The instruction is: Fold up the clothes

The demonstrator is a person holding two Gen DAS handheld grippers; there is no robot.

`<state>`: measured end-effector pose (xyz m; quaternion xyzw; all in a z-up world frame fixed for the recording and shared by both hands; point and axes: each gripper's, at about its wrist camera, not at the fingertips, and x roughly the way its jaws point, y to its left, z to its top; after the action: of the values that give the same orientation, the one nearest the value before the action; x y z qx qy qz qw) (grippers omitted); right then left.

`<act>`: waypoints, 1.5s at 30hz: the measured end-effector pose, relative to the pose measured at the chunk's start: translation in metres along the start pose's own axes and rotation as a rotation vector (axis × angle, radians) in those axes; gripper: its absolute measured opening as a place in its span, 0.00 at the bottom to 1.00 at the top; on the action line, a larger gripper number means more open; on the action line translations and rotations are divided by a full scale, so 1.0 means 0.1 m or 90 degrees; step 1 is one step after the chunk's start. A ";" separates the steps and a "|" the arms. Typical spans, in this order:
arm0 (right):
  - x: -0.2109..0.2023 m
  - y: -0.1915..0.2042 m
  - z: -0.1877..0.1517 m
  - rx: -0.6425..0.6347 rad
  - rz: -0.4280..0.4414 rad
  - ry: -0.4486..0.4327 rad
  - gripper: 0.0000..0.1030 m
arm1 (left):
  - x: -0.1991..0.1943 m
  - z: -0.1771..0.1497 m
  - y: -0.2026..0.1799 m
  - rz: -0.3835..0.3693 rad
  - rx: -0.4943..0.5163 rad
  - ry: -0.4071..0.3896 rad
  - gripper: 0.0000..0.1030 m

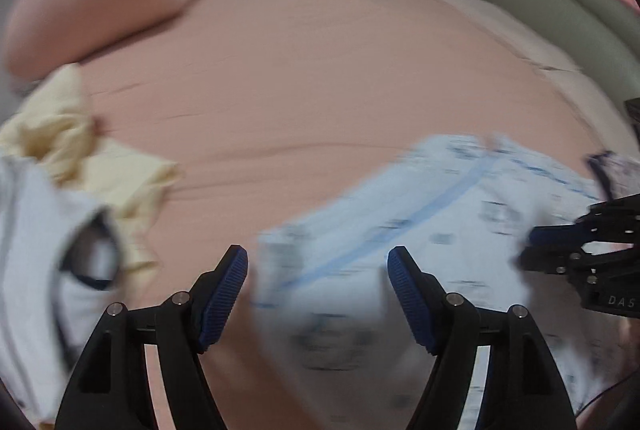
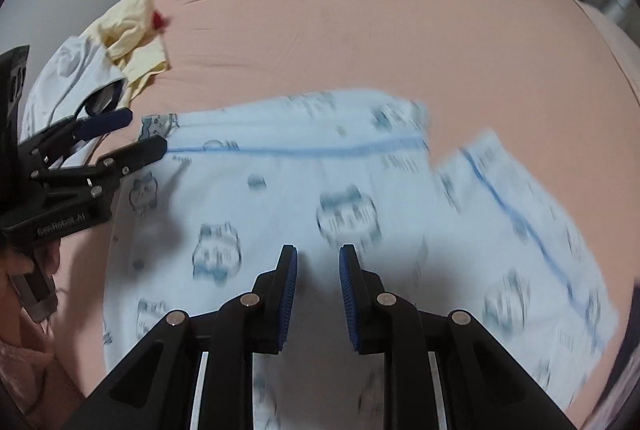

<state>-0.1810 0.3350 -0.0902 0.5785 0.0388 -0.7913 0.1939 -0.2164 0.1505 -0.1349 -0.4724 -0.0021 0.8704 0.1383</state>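
Pyjama garment [image 2: 320, 190] spread flat on bed [image 2: 400, 30], other clothes [image 2: 132, 42] at ten o'clock.
Left hand-held gripper [image 1: 318, 294] wide open, right hand-held gripper [image 2: 318, 290] slightly parted, gripping nothing; risk: pinching bedsheet along with fabric, dragging folds askew.

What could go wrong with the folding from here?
Both the left gripper and right gripper look open over the pale blue printed garment, so a grab may catch only one layer or miss. The yellow garment lies nearby and could get dragged in. The pictures are blurred, suggesting fast motion.
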 end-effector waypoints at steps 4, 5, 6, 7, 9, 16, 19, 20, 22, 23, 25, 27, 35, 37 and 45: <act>-0.40 -0.12 -0.37 0.069 -0.003 0.003 0.20 | 0.04 -0.24 -0.62 -0.045 0.084 0.059 0.69; -0.51 -0.12 -0.48 0.071 -0.015 0.005 0.20 | 0.03 -0.29 -0.73 -0.046 0.105 0.069 0.69; -0.66 -0.15 -0.60 0.061 -0.024 0.009 0.20 | -0.04 -0.32 -0.84 -0.061 0.117 0.074 0.69; -0.81 -0.21 -0.72 0.047 -0.032 0.016 0.20 | -0.11 -0.35 -0.95 -0.077 0.129 0.080 0.69; -0.84 -0.23 -0.91 0.009 -0.043 0.043 0.21 | -0.13 -0.43 -1.10 -0.073 0.147 0.109 0.69; -0.34 -0.13 -1.43 -0.029 -0.067 0.078 0.22 | -0.12 -0.93 -1.29 0.038 0.218 0.216 0.70; -0.42 -0.10 -1.60 -0.024 -0.083 0.047 0.22 | -0.35 -1.19 -1.18 0.075 0.217 0.231 0.70; -0.52 -0.09 -1.65 -0.022 -0.077 0.032 0.22 | -0.46 -1.24 -1.18 0.077 0.211 0.222 0.69; -0.73 -0.09 -1.75 -0.018 -0.064 0.002 0.22 | -0.65 -1.34 -1.23 0.078 0.209 0.200 0.69; -0.82 -0.09 -1.80 -0.013 -0.060 -0.017 0.22 | -0.70 -1.36 -1.32 0.073 0.220 0.180 0.69; -0.91 -0.13 -1.89 0.011 -0.068 -0.045 0.22 | -0.67 -1.46 -1.52 0.085 0.253 0.171 0.69; -0.78 -0.20 -2.00 0.017 -0.098 -0.014 0.22 | -0.50 -1.63 -1.59 0.111 0.268 0.221 0.69; -0.80 -0.53 -2.43 -0.005 -0.044 0.086 0.23 | -0.80 -1.92 -1.49 0.100 0.222 0.209 0.69; -0.92 -0.56 -2.40 -0.004 -0.035 0.056 0.23 | -0.87 -1.94 -1.48 0.095 0.221 0.208 0.69; -0.73 -0.79 -2.58 0.109 -0.021 0.058 0.23 | -0.65 -2.10 -1.54 0.117 0.203 0.217 0.71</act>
<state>0.0419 0.5003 -0.1197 0.6275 -0.0109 -0.7678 0.1287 0.0261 0.2560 -0.1772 -0.5826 0.2016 0.7766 0.1298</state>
